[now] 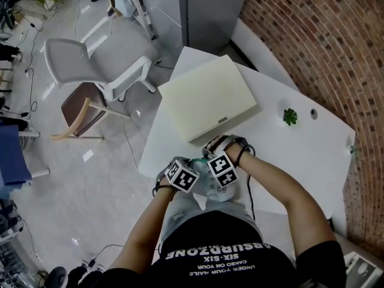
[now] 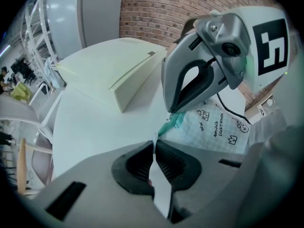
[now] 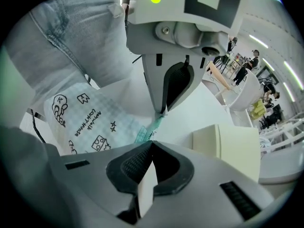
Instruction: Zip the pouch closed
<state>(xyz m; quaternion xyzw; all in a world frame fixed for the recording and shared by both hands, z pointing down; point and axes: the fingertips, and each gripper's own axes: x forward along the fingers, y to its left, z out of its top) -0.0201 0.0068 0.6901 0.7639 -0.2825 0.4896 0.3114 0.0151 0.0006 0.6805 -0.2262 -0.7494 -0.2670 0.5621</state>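
White tabletop point(image 1: 300, 155) by a brick wall point(image 1: 312, 41). The pale checked fabric pouch with doodle print point(image 2: 213, 127) lies at the near edge, under both hands. Left gripper point(image 2: 154, 145) pinches a small white tab point(image 2: 154, 137) at the end of the teal zipper point(image 2: 175, 121). Right gripper point(image 3: 152, 145) has its jaws pressed together at the zipper tape; no view confirms a hold on the slider.

Judged step: end anchored, pull starting. Next move calls for the right drawing along the teeth while the left keeps tension.

The head view buries the pouch beneath the grippers. Only the gripper views show the zipper and the print.
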